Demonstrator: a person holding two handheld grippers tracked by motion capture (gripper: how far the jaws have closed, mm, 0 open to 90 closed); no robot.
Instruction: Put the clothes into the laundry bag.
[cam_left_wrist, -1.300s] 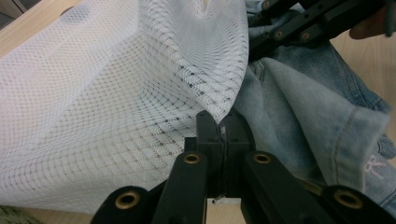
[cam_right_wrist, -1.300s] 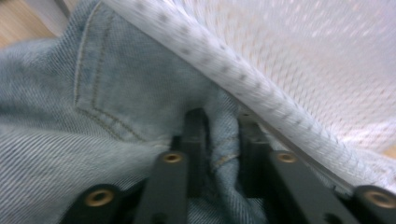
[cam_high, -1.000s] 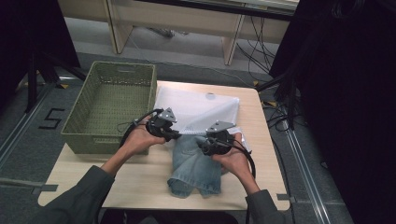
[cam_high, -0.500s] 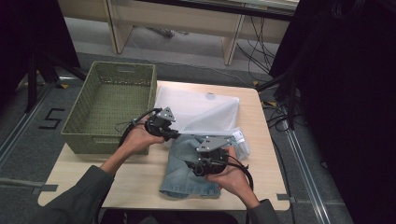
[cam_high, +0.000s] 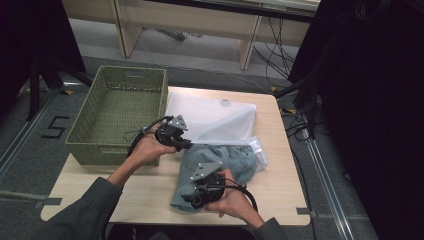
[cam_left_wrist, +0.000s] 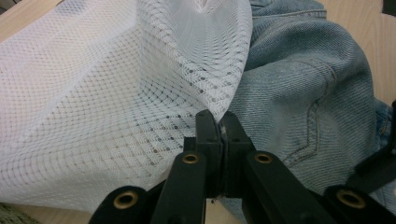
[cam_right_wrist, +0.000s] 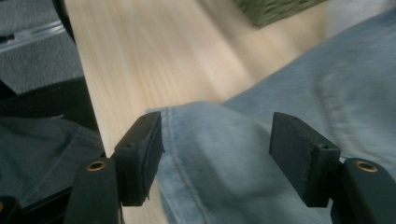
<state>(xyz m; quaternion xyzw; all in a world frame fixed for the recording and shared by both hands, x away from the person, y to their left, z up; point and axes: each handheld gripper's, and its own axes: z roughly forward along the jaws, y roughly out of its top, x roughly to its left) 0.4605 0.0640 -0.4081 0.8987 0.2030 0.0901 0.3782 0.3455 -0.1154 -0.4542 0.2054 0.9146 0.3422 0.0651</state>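
Observation:
A white mesh bag (cam_high: 212, 117) lies flat at the back of the table, with blue jeans (cam_high: 235, 159) bunched in front of its mouth. My left gripper (cam_high: 188, 145) is shut on the mesh bag's (cam_left_wrist: 116, 93) edge, which it pinches at its tips (cam_left_wrist: 219, 122) just beside the jeans (cam_left_wrist: 299, 93). My right gripper (cam_high: 191, 199) hovers at the jeans' near-left corner. In the right gripper view, the right gripper (cam_right_wrist: 217, 135) is open, its jaws astride the hemmed edge of the jeans (cam_right_wrist: 243, 158), with nothing clamped.
A green woven basket (cam_high: 90, 135) stands at the table's left, close behind my left hand. A small clear packet with a white label (cam_high: 256, 146) lies right of the jeans. Bare wooden tabletop (cam_high: 145, 190) shows at the near left.
My right gripper has moved from the jeans' far right side to their near-left corner. The jeans have bunched up and shifted. The left gripper has stayed shut on the bag's edge.

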